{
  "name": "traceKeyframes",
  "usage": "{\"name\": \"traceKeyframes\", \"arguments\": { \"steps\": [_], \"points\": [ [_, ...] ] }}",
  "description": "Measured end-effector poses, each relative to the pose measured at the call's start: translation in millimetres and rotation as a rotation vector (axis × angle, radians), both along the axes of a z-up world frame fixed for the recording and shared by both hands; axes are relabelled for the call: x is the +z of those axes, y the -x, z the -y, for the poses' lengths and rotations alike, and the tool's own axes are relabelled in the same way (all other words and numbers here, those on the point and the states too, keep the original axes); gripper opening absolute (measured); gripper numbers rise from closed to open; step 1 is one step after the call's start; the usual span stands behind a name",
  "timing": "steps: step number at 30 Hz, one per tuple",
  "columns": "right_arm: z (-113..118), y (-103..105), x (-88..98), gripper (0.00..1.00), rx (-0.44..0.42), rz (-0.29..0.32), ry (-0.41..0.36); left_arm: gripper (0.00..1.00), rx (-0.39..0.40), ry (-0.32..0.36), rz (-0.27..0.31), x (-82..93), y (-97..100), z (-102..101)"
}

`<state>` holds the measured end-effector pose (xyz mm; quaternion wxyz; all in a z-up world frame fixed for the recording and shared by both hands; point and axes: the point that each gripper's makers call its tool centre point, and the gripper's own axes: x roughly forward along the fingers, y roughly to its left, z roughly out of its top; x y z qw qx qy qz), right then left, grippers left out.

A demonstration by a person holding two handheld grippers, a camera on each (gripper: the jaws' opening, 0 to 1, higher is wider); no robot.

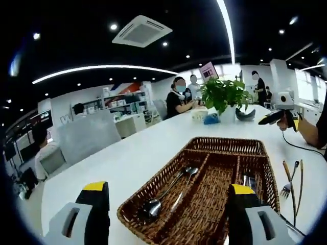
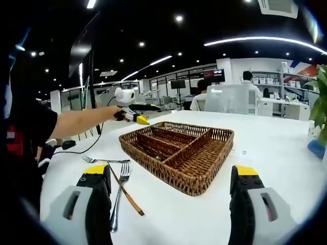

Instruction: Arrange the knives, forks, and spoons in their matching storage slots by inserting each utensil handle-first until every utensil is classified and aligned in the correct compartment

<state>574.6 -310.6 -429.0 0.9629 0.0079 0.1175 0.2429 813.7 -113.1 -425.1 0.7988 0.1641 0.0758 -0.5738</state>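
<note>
A wicker tray (image 1: 153, 184) with long compartments lies on the white table. Two spoons (image 1: 168, 193) rest in its left compartment, bowls toward me. Some metal utensil (image 1: 249, 179) peeks out of the right compartment behind my jaw. Two forks (image 2: 120, 186) and a thin brown stick (image 2: 127, 196) lie loose on the table beside the tray (image 2: 204, 178); they are also at the forks (image 1: 287, 189). My left gripper (image 1: 167, 189) hovers open over the tray's near end. My right gripper (image 2: 170, 171) is open just short of the tray, holding nothing.
A potted plant (image 1: 225, 94) and a small blue object (image 1: 212, 118) stand at the table's far end. The other gripper (image 2: 130, 109) is held out by an arm beyond the tray. A black cable (image 2: 76, 145) trails on the table. People sit at desks behind.
</note>
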Motion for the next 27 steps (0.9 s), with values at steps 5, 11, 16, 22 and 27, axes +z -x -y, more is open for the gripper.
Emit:
{"name": "traceKeyframes", "arguments": {
  "steps": [5, 11, 16, 22, 27],
  "points": [
    [-1.7, -0.2, 1.5, 1.00, 0.001, 0.013, 0.011, 1.00, 0.026, 0.045, 0.003, 7.6, 28.5, -12.1],
    [-5.9, 0.6, 3.3, 1.00, 0.011, 0.026, 0.004, 1.00, 0.078, 0.105, -0.002, 10.9, 63.9, -29.1],
    [-13.3, 2.8, -0.6, 1.00, 0.018, 0.020, 0.019, 1.00, 0.128, 0.095, -0.009, 2.0, 97.1, -44.0],
    [-17.9, 6.5, -4.0, 1.00, 0.044, 0.025, 0.057, 1.00, 0.165, 0.069, -0.066, -8.8, 127.7, -59.7],
    [-21.2, 6.6, -10.0, 1.00, 0.044, 0.014, 0.085, 1.00, 0.145, 0.065, -0.073, -8.5, 151.6, -62.4]
  ]
}}
